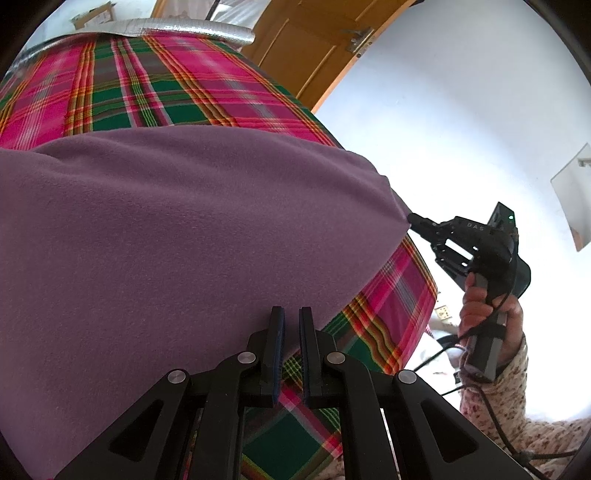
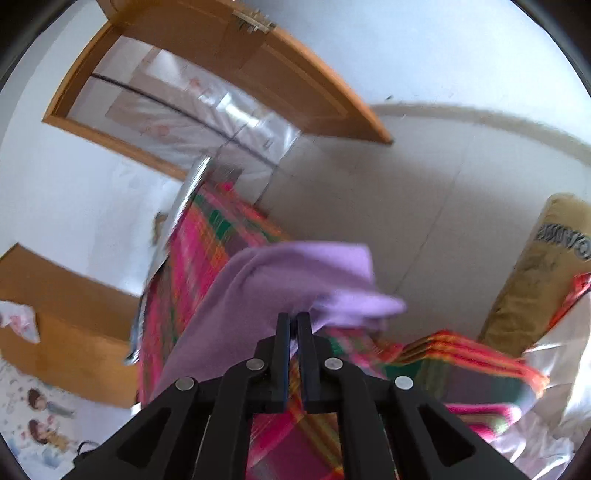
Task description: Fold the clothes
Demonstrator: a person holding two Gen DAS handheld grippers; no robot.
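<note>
A purple fleece garment point(image 1: 177, 229) is lifted and stretched above a pink and green plaid cloth point(image 1: 155, 85) covering the table. My left gripper point(image 1: 291, 317) is shut on the garment's near edge, with the fabric between its fingers. My right gripper point(image 1: 413, 218) is seen from the left wrist, shut on the garment's far right corner and pulling it taut. In the right wrist view the right gripper point(image 2: 293, 319) pinches the purple garment point(image 2: 295, 277), which bunches just beyond its fingertips.
A wooden door point(image 1: 314, 48) and white wall stand behind the table. A silver foil mat point(image 1: 192, 29) lies at the table's far end. A tan sack point(image 2: 539, 273) stands on the floor at right. The table edge point(image 1: 424, 288) drops off at right.
</note>
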